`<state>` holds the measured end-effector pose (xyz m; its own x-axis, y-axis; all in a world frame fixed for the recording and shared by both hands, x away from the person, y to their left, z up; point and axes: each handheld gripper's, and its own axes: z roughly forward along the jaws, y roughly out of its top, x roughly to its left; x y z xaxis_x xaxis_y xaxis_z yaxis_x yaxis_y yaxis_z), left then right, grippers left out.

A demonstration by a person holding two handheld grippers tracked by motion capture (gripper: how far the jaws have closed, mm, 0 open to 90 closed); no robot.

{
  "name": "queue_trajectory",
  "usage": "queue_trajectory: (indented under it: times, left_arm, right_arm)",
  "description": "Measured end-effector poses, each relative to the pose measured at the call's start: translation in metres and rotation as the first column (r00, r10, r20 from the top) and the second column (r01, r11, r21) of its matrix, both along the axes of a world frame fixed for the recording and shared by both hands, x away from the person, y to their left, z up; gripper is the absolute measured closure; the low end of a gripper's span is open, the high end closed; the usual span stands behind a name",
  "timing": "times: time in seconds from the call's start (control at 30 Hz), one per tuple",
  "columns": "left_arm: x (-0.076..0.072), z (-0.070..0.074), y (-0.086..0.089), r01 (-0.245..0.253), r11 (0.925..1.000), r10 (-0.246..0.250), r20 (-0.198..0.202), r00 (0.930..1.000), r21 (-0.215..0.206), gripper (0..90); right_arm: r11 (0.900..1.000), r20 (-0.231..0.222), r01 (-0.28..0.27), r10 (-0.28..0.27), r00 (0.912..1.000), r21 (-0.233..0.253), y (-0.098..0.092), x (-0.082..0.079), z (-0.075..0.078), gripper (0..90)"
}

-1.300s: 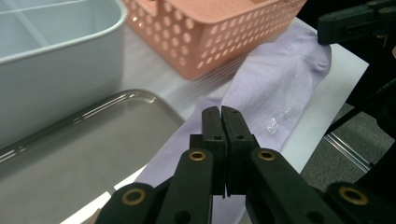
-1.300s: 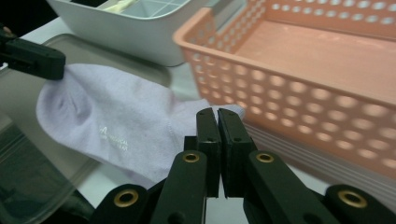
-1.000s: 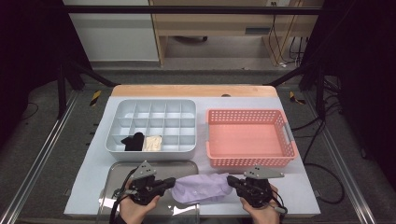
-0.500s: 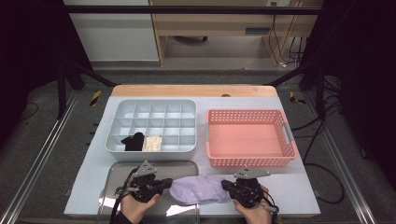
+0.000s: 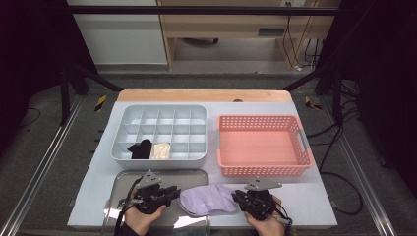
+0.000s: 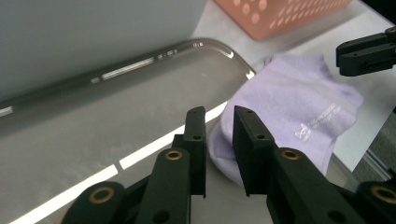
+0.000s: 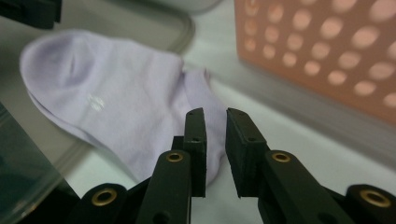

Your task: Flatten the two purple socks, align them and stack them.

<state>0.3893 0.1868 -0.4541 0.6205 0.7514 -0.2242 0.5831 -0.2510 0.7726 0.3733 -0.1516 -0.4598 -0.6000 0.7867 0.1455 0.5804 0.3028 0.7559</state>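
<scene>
Both hand-held grippers, left (image 6: 218,122) and right (image 7: 215,125), stand slightly parted, grasping nothing (jaws flank the lilac sock's (image 5: 210,199) ends), so closing may pinch only one layer and let it slip.

1. We're looking at a lab-style recording station, not a home.
2. A dark metal frame (image 5: 74,73) boxes in the white table (image 5: 314,194).
3. Cables (image 5: 300,29) hang behind, beside plain wooden furniture (image 5: 221,19).
4. Yellow-black tape (image 5: 100,102) marks the grey floor.
</scene>
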Motion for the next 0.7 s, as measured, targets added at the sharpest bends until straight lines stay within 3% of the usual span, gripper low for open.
queue_trajectory:
  times: [0.07, 0.2, 0.33, 0.5, 0.7]
  left_arm:
    - [0.000, 0.001, 0.003, -0.009, 1.0000, 0.009, 0.013, 0.9999, -0.005, 71.8]
    - [0.001, 0.002, 0.010, -0.034, 0.9994, 0.034, 0.033, 0.9989, 0.002, 71.7]
    - [0.001, 0.003, 0.021, -0.061, 0.9981, 0.061, 0.063, 0.9962, 0.006, 73.8]
    - [0.000, 0.005, 0.038, -0.098, 0.9952, 0.098, 0.071, 0.9926, -0.002, 75.6]
    - [-0.002, 0.005, 0.056, -0.140, 0.9900, 0.141, 0.075, 0.9872, -0.016, 75.7]
  right_arm:
    - [1.000, 0.026, -0.002, 0.002, 0.9997, 0.025, 0.001, -0.002, 0.005, 78.9]
    - [0.996, 0.065, -0.058, 0.053, 0.9965, 0.067, 0.014, -0.006, 0.012, 80.4]
    - [0.987, 0.067, -0.116, 0.109, 0.9919, 0.112, 0.036, -0.007, 0.016, 80.7]
    - [0.968, 0.044, -0.211, 0.207, 0.9774, 0.139, 0.073, -0.007, 0.011, 75.8]
    - [0.949, 0.026, -0.295, 0.294, 0.9555, 0.112, 0.112, -0.009, 0.001, 72.6]
